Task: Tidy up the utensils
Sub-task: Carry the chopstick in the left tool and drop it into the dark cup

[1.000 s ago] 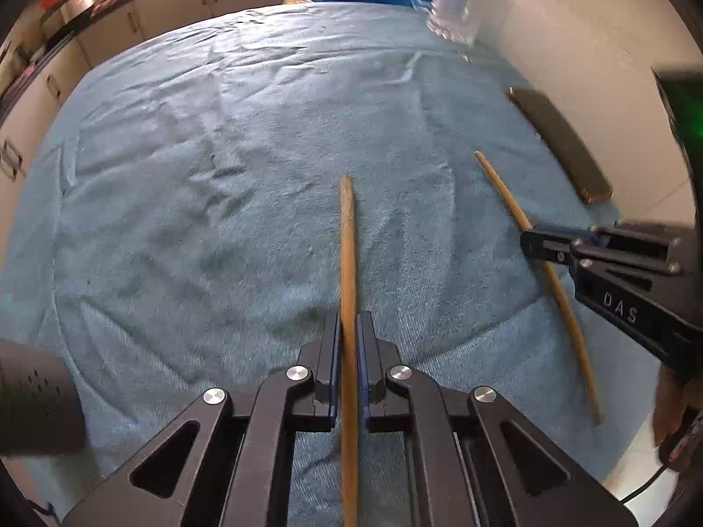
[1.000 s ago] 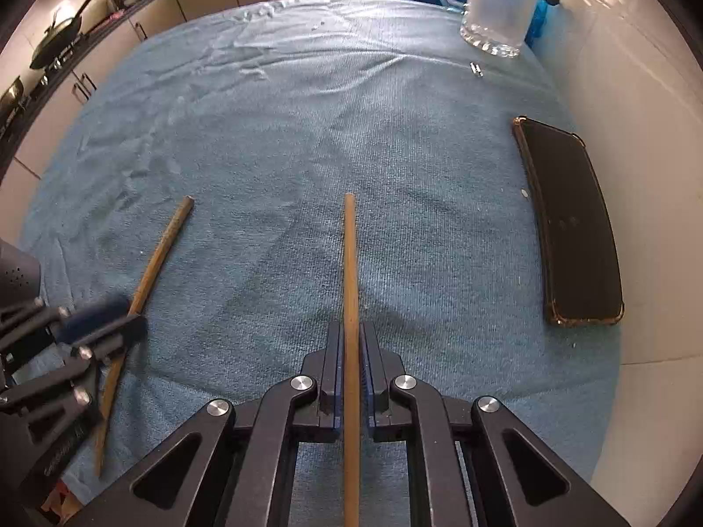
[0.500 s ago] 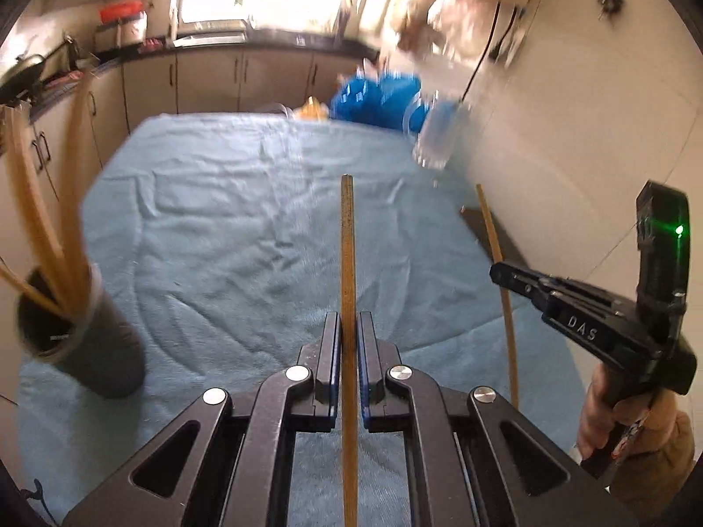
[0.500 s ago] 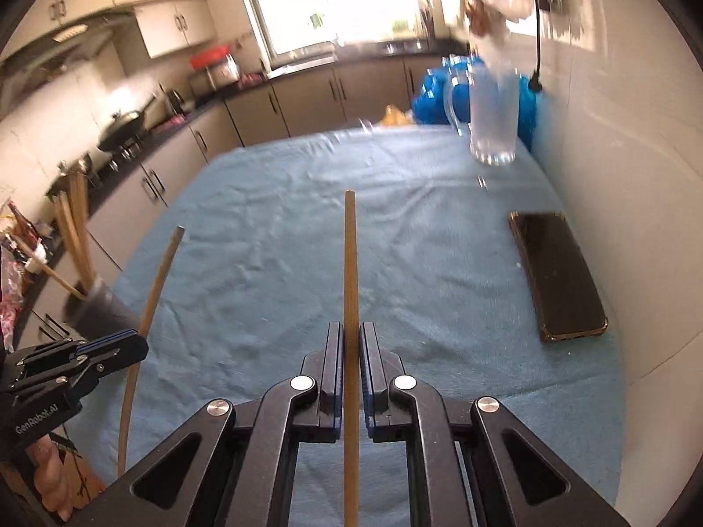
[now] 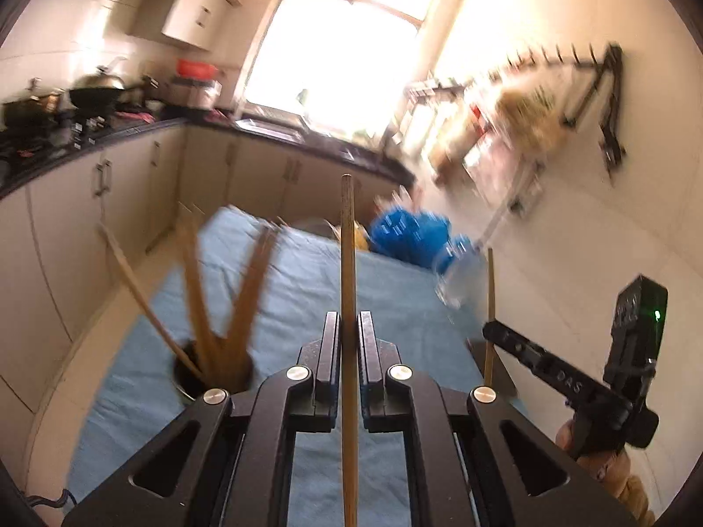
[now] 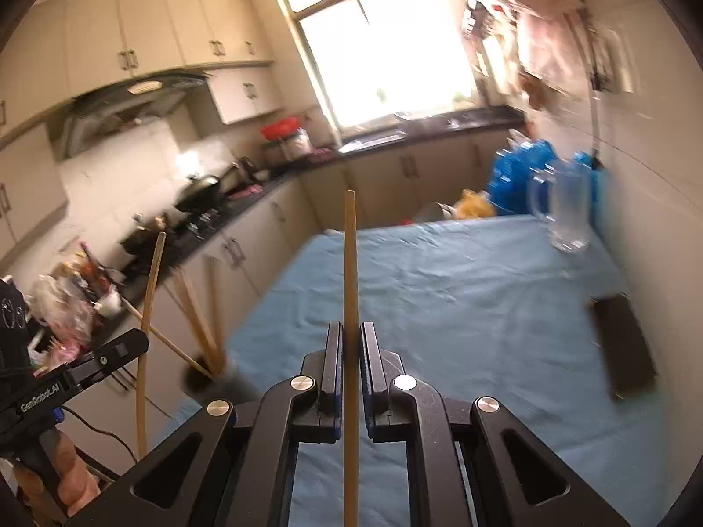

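Left tool (image 5: 349,329): matte black linkage arms, triangular cut-outs, silver round screw heads, blue-edged pads. Right tool (image 6: 350,338): same build. Seen side-on, the right carries white "DAS" lettering and a green light; the left carries white "GenRobot.AI" lettering and a black cable.

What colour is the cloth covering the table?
Light blue, plain; the cloth shows best in the right wrist view.

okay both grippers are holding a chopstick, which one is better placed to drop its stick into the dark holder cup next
Left, probably. The dark holder cup sits just beside the left gripper and its chopstick; the right gripper, clamping its own chopstick, sees the cup further off, beyond the left one.
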The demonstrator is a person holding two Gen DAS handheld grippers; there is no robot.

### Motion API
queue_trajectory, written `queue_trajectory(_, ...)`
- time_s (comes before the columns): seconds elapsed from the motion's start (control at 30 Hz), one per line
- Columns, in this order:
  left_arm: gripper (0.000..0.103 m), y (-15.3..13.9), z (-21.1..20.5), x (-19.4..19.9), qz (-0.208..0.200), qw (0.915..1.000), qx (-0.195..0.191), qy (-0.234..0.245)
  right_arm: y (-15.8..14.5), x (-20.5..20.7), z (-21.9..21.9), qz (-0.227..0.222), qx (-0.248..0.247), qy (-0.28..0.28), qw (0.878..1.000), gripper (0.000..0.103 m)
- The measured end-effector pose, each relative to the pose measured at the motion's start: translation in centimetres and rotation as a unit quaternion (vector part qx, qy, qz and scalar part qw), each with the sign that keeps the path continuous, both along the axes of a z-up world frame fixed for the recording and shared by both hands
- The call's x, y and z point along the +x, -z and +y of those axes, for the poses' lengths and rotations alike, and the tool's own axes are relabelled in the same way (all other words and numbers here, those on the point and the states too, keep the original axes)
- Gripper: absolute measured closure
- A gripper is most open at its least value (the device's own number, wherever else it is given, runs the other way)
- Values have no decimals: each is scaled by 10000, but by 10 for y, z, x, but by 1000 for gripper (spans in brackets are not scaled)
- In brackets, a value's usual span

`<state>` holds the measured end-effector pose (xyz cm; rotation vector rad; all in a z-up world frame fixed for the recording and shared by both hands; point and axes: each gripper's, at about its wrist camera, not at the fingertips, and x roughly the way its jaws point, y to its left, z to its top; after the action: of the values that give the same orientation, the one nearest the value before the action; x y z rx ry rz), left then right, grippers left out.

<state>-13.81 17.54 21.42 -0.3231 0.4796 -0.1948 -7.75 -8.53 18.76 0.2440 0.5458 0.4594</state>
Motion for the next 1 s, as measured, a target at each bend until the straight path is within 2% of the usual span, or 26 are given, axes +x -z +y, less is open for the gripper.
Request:
queue_trajectory(0.23, 96, -16, 66, 17, -306, 9968, -203, -707, -26, 24, 76, -364, 498, -407, 9973, 95)
queue_trajectory(0.43, 96, -14, 97, 42, -493, 9941, -312, -913, -34, 49, 138, -533, 696, -574, 9945, 95)
queue_trajectory(0.67, 96, 1, 110, 67, -762, 9899, -552, -1058, -23, 51, 187, -1421, 280, -178, 9893, 95)
queue_trajectory(0.8, 96, 15, 110, 77, -828, 9886, -564, -1120, -14, 54, 202, -1542, 79, -148, 9879, 95)
queue_trajectory(1.0, 96, 27, 110, 83, -892, 9869, -419, -1279, 1, 61, 201, -1450, -7, -105, 9894, 95)
